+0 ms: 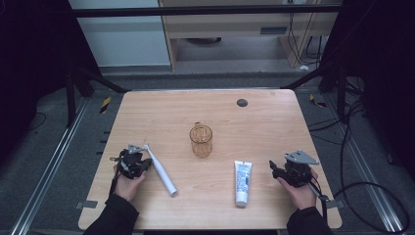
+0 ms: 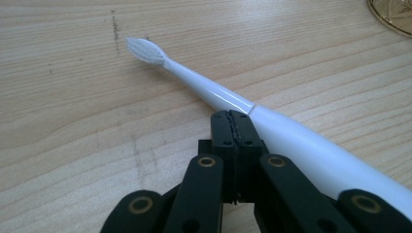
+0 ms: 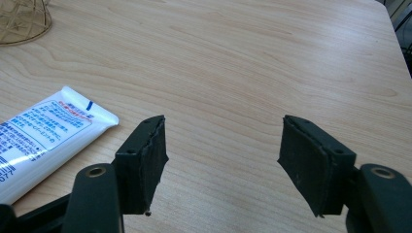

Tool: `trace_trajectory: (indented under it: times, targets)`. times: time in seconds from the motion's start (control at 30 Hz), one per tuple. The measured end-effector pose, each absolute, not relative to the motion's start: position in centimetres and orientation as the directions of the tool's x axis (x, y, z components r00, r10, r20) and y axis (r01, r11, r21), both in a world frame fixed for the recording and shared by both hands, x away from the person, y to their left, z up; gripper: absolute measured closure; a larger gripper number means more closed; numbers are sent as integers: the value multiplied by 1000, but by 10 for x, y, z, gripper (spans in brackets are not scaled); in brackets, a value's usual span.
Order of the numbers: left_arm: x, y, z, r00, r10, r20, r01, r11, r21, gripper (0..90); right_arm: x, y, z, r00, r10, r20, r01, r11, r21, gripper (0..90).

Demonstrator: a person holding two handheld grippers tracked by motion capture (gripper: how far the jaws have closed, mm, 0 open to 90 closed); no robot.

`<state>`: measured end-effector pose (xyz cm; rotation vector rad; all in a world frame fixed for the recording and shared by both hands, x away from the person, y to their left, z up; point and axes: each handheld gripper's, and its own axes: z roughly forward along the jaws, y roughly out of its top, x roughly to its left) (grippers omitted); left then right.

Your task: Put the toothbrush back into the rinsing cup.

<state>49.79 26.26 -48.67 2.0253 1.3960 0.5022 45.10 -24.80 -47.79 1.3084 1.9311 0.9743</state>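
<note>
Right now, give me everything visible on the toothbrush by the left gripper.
The toothbrush is white, looks like glossy plastic, with a thick handle, a thin seam ring, a slimmer neck and a small oval head of pale bristles. It lies flat on the wooden table, slanted, head toward the far side and handle end toward the person, left of the amber glass mug. The left gripper sits right beside the handle with jaws shut and nothing between them; whether it touches is unclear.

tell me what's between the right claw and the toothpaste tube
Nothing: bare wood separates the open right claw from the toothpaste tube in the high view. In the right gripper view the tube lies just beyond the left jaw.
</note>
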Motion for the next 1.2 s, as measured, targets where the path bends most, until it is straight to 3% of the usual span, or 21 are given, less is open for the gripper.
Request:
trace_trajectory:
  times: [1.2]
  targets:
    - [507,239,-484,446,895,-23,660,-311,683,896,451,-250,-477,-334,939,-85,490,250,835,339]
